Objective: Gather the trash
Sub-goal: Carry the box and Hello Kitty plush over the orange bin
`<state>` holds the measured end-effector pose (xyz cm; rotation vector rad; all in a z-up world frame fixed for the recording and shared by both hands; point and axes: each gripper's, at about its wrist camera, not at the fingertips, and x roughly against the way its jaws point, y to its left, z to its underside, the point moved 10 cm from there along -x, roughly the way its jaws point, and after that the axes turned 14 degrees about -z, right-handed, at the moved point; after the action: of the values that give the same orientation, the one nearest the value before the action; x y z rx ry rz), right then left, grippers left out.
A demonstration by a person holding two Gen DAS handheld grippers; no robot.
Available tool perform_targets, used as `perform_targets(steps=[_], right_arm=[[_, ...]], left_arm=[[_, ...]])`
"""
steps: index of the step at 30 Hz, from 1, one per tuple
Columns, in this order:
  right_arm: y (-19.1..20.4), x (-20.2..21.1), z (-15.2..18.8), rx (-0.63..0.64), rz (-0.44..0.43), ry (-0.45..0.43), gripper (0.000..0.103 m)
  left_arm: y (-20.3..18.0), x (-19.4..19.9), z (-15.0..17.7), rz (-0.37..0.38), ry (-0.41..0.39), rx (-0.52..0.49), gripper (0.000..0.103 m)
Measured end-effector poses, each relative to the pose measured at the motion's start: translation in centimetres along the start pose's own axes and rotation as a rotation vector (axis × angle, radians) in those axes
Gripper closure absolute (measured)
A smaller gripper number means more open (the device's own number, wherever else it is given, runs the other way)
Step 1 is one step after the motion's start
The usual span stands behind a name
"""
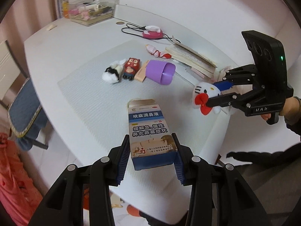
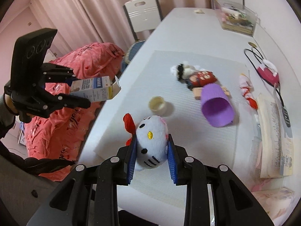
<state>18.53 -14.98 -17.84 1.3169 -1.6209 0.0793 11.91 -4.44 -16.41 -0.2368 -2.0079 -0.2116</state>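
My left gripper [image 1: 152,143] is shut on a blue and white medicine carton [image 1: 148,130] with its far flap open, held above the white table [image 1: 75,43]. Seen from the right wrist, that left gripper [image 2: 79,89] carries the carton [image 2: 96,91] beyond the table's left edge. My right gripper [image 2: 152,141] is shut on a white plush cat [image 2: 151,146] with a red bow, also lifted off the table. From the left wrist view the right gripper [image 1: 216,93] and its cat [image 1: 205,96] hang at the right.
On the mat lie a purple cup [image 2: 216,107] on its side, a small cream lid [image 2: 158,104], a red figure [image 2: 202,79], a black and white plush [image 2: 181,69] and a pink doll [image 2: 246,88]. An open book [image 2: 270,131], a pink corded device [image 2: 268,73], a clear box [image 2: 238,18] and a chair [image 2: 144,13] are around.
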Motion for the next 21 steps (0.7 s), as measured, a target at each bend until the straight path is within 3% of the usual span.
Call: perform_targets(steps=[21], right_arm=[[14.1,-9.7,-4.6,0.286,-0.198,0.16,0.073]], left_arm=[[7.9,5.7,10.9,-0.151,-0.009,0.31,0.059]])
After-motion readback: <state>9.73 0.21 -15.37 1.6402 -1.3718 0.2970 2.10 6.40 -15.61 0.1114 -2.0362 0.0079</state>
